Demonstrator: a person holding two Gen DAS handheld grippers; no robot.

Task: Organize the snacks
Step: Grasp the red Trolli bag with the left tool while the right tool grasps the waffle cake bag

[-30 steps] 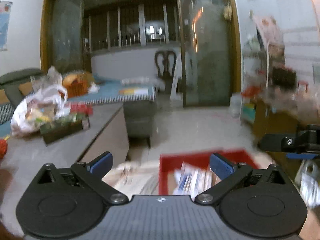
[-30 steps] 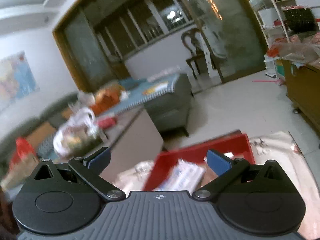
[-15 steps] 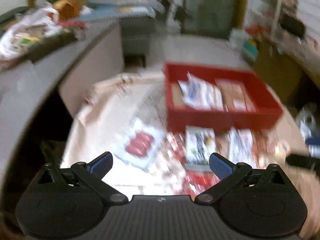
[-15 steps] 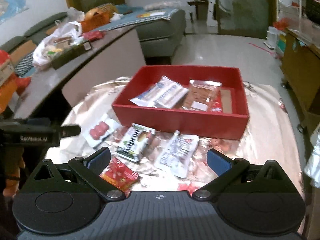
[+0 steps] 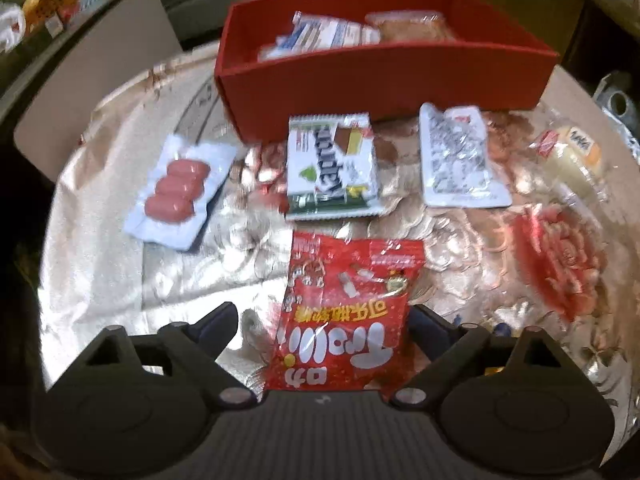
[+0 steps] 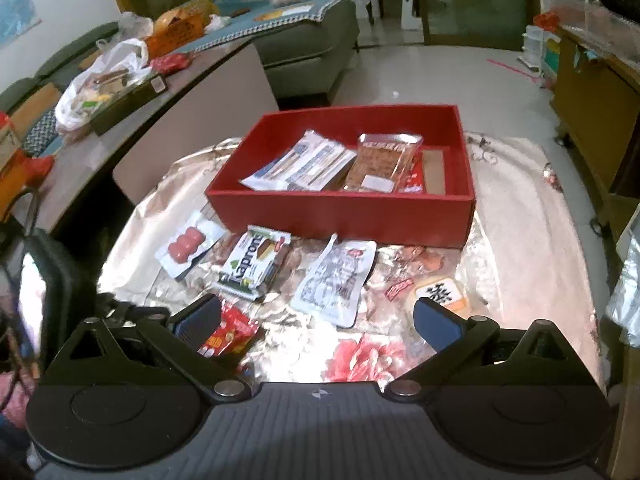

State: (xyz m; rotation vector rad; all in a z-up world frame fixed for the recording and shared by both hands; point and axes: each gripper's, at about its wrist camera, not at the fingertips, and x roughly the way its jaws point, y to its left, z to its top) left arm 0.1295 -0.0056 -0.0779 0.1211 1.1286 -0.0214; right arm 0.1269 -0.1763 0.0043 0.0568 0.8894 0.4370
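A red box [image 6: 344, 210] [image 5: 384, 80] at the back of the table holds a white-blue pack [image 6: 300, 162] and an orange pack [image 6: 380, 160]. In front lie a sausage pack [image 5: 178, 190] [image 6: 186, 244], a green-white wafer pack [image 5: 332, 166] [image 6: 256, 262], a white pouch [image 5: 460, 160] [image 6: 336, 280] and a yellow-label snack [image 5: 572, 152] [image 6: 440, 294]. My left gripper [image 5: 324, 326] is open low over a red candy bag [image 5: 348, 316] [image 6: 228, 332], which lies between its fingers. My right gripper [image 6: 318, 318] is open and empty above the table's front.
The table wears a shiny floral cloth [image 6: 520, 220]. A grey counter [image 6: 140, 112] with bags stands to the left. A wooden cabinet [image 6: 592, 92] stands to the right, a sofa [image 6: 304, 36] behind.
Both grippers tilted down from the room to the table. The left one dropped low and closer, so the red candy bag now lies between its open fingers.
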